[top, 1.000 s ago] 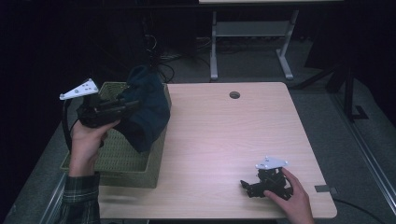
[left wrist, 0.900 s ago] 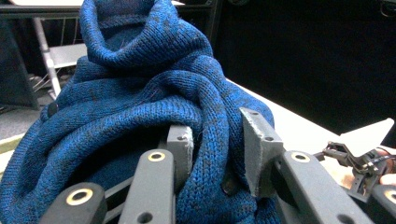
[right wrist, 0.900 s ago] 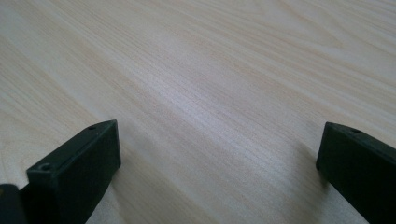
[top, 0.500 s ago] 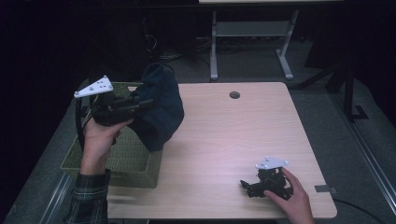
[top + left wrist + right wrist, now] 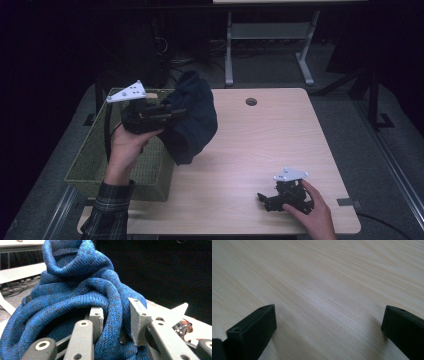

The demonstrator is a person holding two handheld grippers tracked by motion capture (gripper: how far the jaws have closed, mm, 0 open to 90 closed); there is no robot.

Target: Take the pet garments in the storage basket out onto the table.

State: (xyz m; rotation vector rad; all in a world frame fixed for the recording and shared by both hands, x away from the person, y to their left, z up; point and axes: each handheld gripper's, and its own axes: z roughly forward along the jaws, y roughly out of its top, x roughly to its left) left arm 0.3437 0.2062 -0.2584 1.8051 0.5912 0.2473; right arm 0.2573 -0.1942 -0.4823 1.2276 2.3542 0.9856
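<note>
Left gripper (image 5: 175, 116) pinches blue sweater (image 5: 192, 117), hanging over tabletop's (image 5: 260, 145) left edge, beside green basket (image 5: 95, 165). Right gripper (image 5: 265, 199) rests near front right corner, jaws spread, nothing between.

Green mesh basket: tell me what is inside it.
The green mesh basket shows bare mesh floor and walls in the high view. The person's left forearm and the dark blue knitted garment, clamped in the left hand-held gripper, cover its right part.
</note>
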